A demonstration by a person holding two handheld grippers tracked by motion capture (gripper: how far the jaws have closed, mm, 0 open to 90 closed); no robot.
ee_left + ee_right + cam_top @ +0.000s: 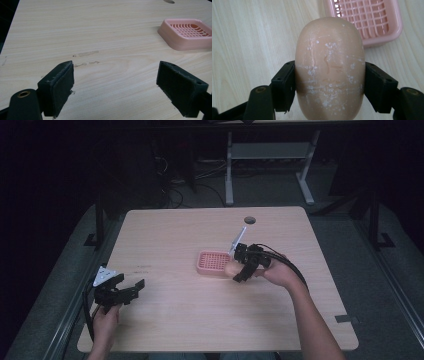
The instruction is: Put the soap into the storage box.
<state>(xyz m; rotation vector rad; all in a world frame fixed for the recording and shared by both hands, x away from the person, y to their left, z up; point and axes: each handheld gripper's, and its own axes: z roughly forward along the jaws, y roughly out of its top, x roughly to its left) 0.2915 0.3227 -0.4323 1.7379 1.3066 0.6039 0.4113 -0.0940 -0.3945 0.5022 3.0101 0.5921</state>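
My right gripper (329, 87) is shut on a peach-coloured oval bar of soap (330, 67), its two pads pressing the bar's sides; white scuffs mark the soap's surface. From above, that gripper (239, 272) holds the soap (231, 268) just off the near right corner of a pink slotted soap dish (212, 262) on the table. The dish (372, 20) lies beyond the soap, with nothing in it that I can see. My left gripper (116, 82) stands open over bare wood at the table's near left (131, 287), with the dish (187, 33) far off at upper right.
The light wooden table (200, 310) has a round cable hole (250, 220) near its far edge. A few faint smudges (86, 53) mark the wood ahead of the left gripper. Dark floor, cables and a white desk frame (229, 165) lie beyond the table.
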